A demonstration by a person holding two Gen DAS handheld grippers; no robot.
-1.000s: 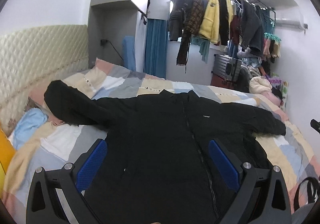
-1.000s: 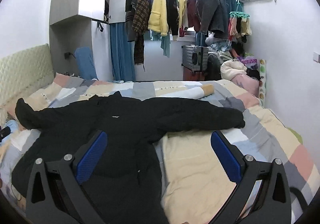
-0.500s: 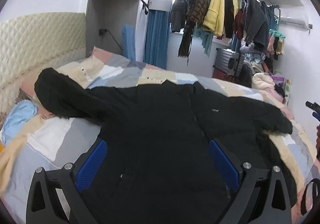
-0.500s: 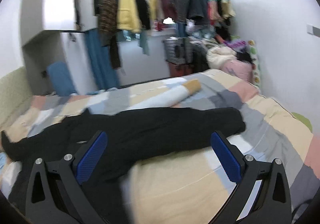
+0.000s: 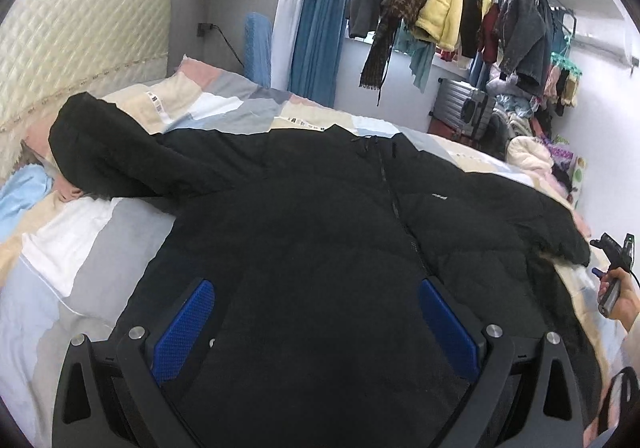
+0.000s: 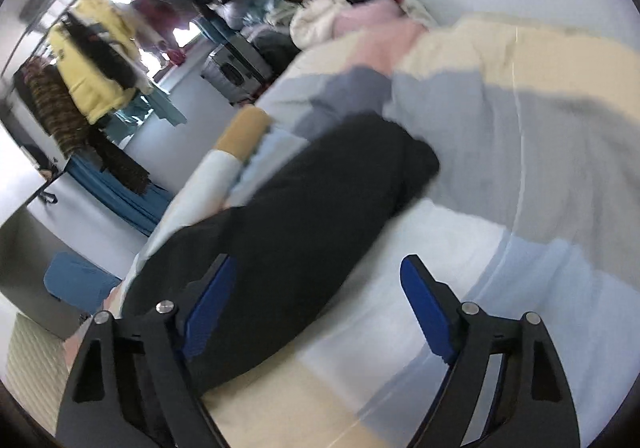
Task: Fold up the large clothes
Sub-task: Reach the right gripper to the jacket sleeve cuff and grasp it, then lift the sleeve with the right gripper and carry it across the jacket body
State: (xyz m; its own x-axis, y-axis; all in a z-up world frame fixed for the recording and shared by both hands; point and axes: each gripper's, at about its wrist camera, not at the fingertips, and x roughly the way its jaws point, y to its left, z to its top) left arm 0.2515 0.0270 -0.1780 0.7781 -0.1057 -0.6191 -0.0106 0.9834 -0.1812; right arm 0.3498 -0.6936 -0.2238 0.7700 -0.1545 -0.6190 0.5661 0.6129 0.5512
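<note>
**Black jacket spread on bed, both grippers open above it**

Black padded jacket (image 5: 320,232) lies front up across the patchwork quilt (image 5: 80,248) of a bed, zip closed down the middle, a small white logo on the chest. One sleeve (image 5: 116,160) reaches toward the quilted cream headboard (image 5: 72,40); the other sleeve (image 6: 320,208) stretches the opposite way, its cuff resting on a grey patch of the quilt.

The left gripper (image 5: 316,332) hangs over the jacket's lower body, jaws spread wide, the blue pads (image 5: 184,328) apart and pressing on nothing; whether they touch the cloth cannot be told. The right gripper (image 6: 316,312) is rolled to one side, so the room looks tilted and blurred in its view. Its jaws have just been closing a little but are well apart, with the outstretched sleeve running past its left pad and bare quilt between the pads; neither pad presses the fabric. In the left wrist view that gripper appears at the right edge near the sleeve's cuff, held by a hand (image 5: 624,300).

Beyond the bed, a rail of hanging clothes (image 5: 452,16) crosses the far wall, a yellow fleece (image 5: 440,0) among them. Below it stand a grey suitcase (image 5: 460,104) and a heap of soft things. A blue curtain (image 5: 312,48) hangs beside the grey cabinet.
</note>
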